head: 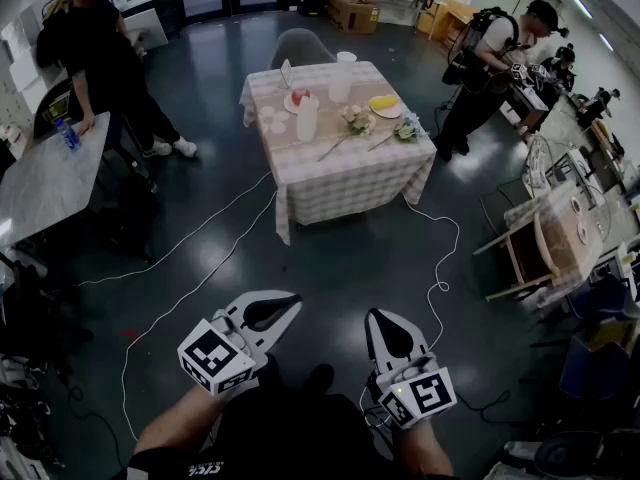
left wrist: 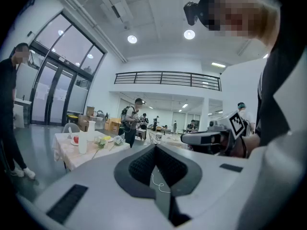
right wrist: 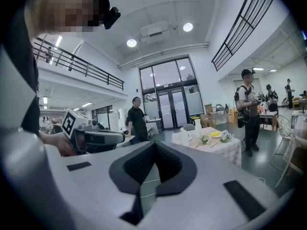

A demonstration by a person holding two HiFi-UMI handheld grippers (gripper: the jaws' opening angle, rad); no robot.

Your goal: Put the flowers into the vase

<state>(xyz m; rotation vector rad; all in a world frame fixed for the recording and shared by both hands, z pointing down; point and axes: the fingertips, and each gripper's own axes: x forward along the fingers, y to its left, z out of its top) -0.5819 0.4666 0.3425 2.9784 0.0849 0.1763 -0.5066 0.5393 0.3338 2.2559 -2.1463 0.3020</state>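
Left gripper (head: pixel 289 304) and right gripper (head: pixel 376 319) both closed, empty; flowers (head: pixel 358 120) lie beside vase (head: pixel 307 118) on checked table (head: pixel 350 183).

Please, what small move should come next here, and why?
Probably step forward toward the table: the flowers lie on it, far beyond the left gripper and the right gripper, both shut and empty.
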